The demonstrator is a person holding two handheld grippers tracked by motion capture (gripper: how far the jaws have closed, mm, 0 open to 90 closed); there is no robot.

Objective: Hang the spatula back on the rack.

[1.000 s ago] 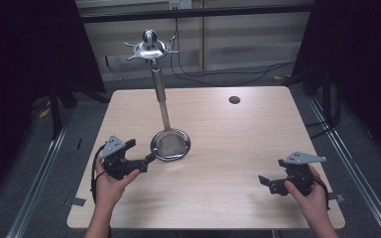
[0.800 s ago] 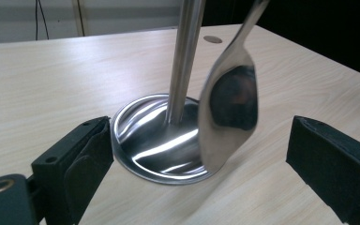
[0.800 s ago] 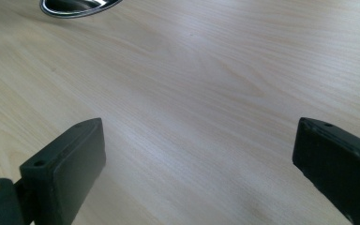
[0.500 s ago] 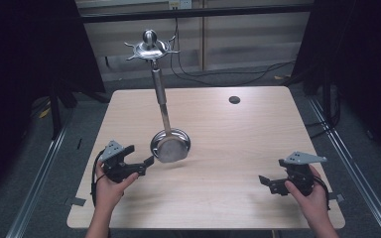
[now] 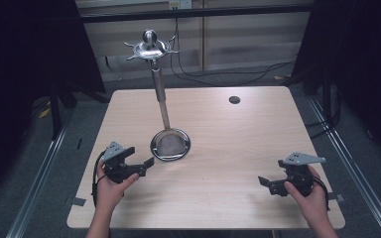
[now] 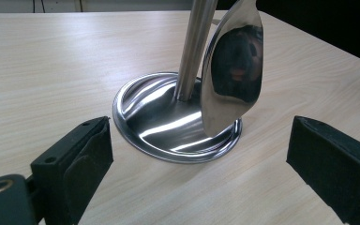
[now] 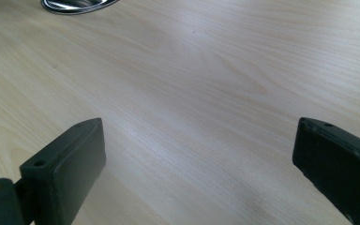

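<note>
A metal utensil stand (image 5: 158, 89) rises from a round shiny base (image 5: 170, 145) left of the table's centre, with a hooked crown (image 5: 150, 47) on top. In the left gripper view the base (image 6: 159, 117) and pole (image 6: 194, 42) are close ahead. A polished utensil blade (image 6: 232, 70) hangs beside the pole, just above the base. My left gripper (image 5: 148, 163) (image 6: 201, 140) is open, low over the table, pointing at the base from the near left. My right gripper (image 5: 264, 181) (image 7: 201, 136) is open near the front right, holding nothing, over bare wood.
The light wooden table (image 5: 238, 144) has a small dark round spot (image 5: 234, 99) at its far right. Cables lie on the floor behind it. Metal rails (image 5: 39, 193) run along both sides. The stand's base edge (image 7: 75, 4) shows in the right gripper view.
My left gripper has drawn slightly back toward the near edge, still open. The right gripper has stayed where it was.
</note>
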